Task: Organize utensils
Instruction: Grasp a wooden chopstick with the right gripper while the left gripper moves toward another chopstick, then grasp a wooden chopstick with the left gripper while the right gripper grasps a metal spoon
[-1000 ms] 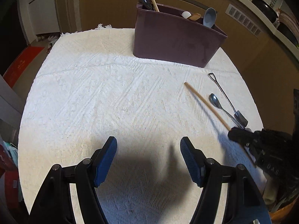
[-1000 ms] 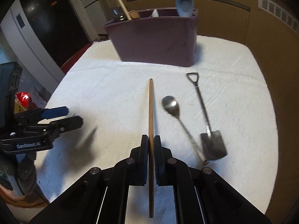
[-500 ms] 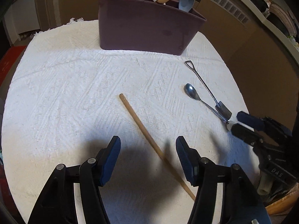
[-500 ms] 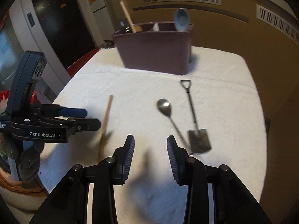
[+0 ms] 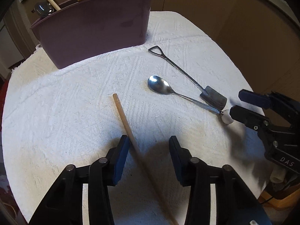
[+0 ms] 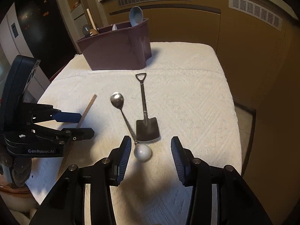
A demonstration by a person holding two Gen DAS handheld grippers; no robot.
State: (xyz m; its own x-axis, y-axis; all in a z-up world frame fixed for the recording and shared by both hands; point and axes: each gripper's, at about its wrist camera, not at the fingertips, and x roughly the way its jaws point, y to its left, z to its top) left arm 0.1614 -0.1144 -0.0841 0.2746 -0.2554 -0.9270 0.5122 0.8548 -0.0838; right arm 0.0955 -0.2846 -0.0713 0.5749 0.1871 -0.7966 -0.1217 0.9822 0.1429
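A white textured cloth (image 5: 56, 97) covers the surface, and at its far side stands the biggest thing here, a dark purple organizer bin (image 5: 93, 30) with dividers. It already holds several utensils upright: a wooden handle, a dark ladle, a blue spoon and a couple of pale pieces, so part of the sorting looks done. Three items are left lying on the cloth in front of it. The longest is a wooden stick (image 5: 127, 127), perhaps a chopstick, lying at a slant with its nearer part between the pads of the left claw (image 5: 148, 153); that claw is closing around it, the left pad just beside the wood, the right pad apart from it, so nothing is gripped. Next in size, a shovel-shaped metal spoon (image 6: 145, 112) lies with its loop handle toward the bin. Beside it, and touching or overlapping its blade near the handle end, is a steel spoon (image 6: 120, 105) ending in a white ball knob (image 6: 142, 151). The right claw (image 6: 150, 156) is empty and opening, the knob just inside its left pad without contact. By my reading, all three loose pieces must yet go into the bin, the stick first.
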